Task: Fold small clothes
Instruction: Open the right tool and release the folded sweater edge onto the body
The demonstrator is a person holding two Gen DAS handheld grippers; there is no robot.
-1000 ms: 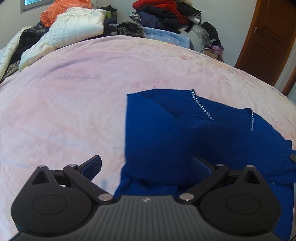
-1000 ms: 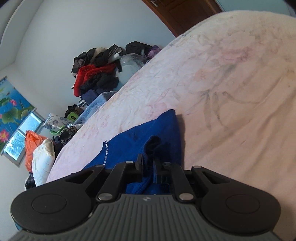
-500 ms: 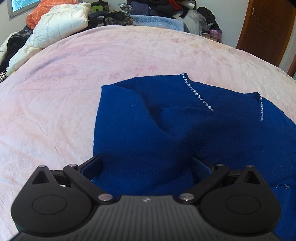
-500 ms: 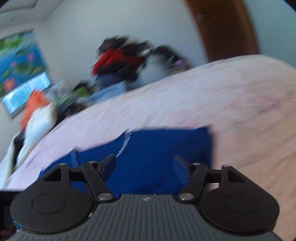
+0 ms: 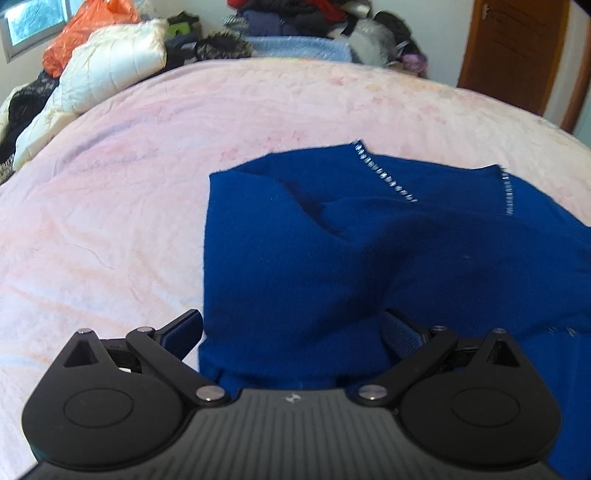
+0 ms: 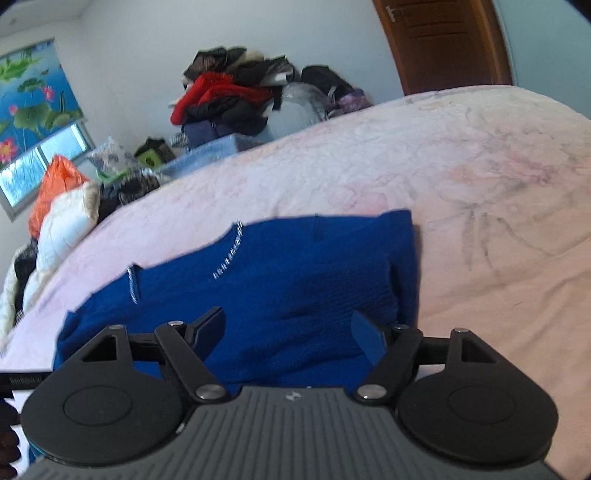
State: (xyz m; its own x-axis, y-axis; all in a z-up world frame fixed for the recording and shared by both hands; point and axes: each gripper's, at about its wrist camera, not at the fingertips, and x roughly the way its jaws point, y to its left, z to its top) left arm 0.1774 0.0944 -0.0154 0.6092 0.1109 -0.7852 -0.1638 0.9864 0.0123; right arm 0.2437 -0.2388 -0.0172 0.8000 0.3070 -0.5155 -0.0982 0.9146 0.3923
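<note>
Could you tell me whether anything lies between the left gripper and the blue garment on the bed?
Nothing visible does. The left gripper stands open directly over the near edge of the blue garment, with only the pink bedspread beside it. The piled clothes sit far behind the bed.

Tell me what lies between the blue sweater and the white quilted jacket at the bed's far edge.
Only bare pink bedspread separates the blue sweater from the white quilted jacket; the left wrist view shows it best.

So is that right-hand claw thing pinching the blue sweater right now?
No, the right gripper stands open over the blue sweater, its jaws just having opened and neither pad pressing the cloth.
</note>
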